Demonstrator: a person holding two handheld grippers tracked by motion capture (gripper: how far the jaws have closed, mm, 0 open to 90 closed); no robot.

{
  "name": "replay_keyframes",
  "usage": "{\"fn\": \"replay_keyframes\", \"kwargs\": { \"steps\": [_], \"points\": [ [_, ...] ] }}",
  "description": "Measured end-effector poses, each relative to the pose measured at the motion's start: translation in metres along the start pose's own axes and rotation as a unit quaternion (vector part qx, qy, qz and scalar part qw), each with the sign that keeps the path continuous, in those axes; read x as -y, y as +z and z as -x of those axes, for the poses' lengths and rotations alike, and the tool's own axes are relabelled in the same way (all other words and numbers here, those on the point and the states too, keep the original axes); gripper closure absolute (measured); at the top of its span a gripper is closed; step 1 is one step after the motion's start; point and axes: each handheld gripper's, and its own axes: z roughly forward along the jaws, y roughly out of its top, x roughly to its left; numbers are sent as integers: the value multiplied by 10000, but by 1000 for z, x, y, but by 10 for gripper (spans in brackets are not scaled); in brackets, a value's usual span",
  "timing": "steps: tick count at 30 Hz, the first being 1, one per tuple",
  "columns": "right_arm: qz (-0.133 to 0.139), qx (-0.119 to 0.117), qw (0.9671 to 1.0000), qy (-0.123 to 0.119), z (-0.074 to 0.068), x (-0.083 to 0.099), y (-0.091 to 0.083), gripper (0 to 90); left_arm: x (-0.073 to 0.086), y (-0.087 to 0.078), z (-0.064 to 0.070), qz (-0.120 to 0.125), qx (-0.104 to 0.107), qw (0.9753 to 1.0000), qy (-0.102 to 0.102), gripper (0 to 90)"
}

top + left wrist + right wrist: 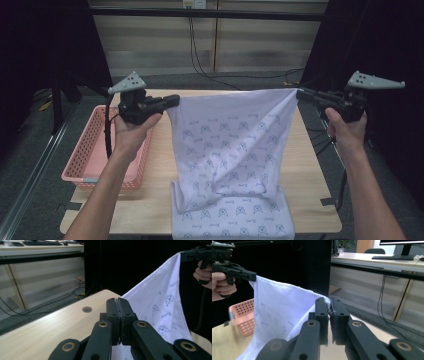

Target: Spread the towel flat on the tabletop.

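Both grippers up off the table, holding a white printed cloth by its 2 top corners, stretched between them. Left gripper clenched on the left corner; in left gripper view the jaws are pressed together w/ the cloth coming out from behind them. Right gripper clamped on the right corner; right gripper view shows the frayed hem pinched between the jaws, cloth running off to the other gripper. Top edge is roughly taut & level, sagging slightly mid-span. Cloth hangs in front of the person, lower part still lying bunched on the wooden table at the near edge, some twist/creases around the middle. Pink perforated basket sits on table's left side, well apart from the cloth, looks empty as far as visible. Step looks like the lift-and-spread phase before a fold or lay-flat. Next move prob needs both grippers moving together, keeping tension even & same height, so the bottom clears and the creases drop out; uneven pull could slip a corner.
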Motion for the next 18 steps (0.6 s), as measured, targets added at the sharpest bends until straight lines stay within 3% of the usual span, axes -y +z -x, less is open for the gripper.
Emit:
{"fn": "replay_keyframes", "kwargs": {
  "steps": [5, 6, 7, 8, 9, 10, 11, 12, 13, 15, 16, 17, 18],
  "points": [
    [-71, 91, 9999, -43, 14, -19, 23, 854, -19, 5, -20, 93, -234, 9997, -17, 888],
    [-110, 129, 9999, -17, 26, -27, 37, 855, -26, 14, -30, 38, -307, 9995, -23, 887],
    [-110, 129, 9999, -17, 26, -27, 37, 855, -26, 14, -30, 38, -307, 9995, -23, 887],
    [-154, 245, 9995, 127, 42, -29, 56, 853, -28, 20, -38, 57, -384, 9992, -72, 882],
    [-224, 322, 9991, 173, 47, -29, 63, 849, -27, 25, -44, 38, -400, 9991, -107, 853],
    [-343, 482, 9981, 194, 53, -26, 72, 818, -21, 39, -57, -146, -664, 9972, -299, 761],
    [-343, 482, 9981, 194, 53, -26, 72, 818, -21, 39, -57, -146, -664, 9972, -299, 657],
    [-512, 632, 9964, 231, 59, -22, 81, 737, -12, 48, -66, -285, -583, 9965, -520, 657],
    [-742, 977, 9920, 285, 66, -13, 92, 615, -5, 53, -68, -384, -637, 9956, -567, 613],
    [-864, 922, 9911, 417, 72, 3, 101, 598, 7, 59, -69, -517, -544, 9954, -595, 565],
    [-881, 896, 9912, 415, 72, 7, 101, 595, 17, 61, -66, -609, -510, 9949, -623, 565],
    [-881, 896, 9912, 415, 72, 7, 101, 595, 17, 61, -66, -609, -510, 9949, -623, 561],
    [-937, 835, 9913, 391, 69, 11, 101, 595, 24, 61, -63, -646, -350, 9953, -636, 561]
  ]
}}
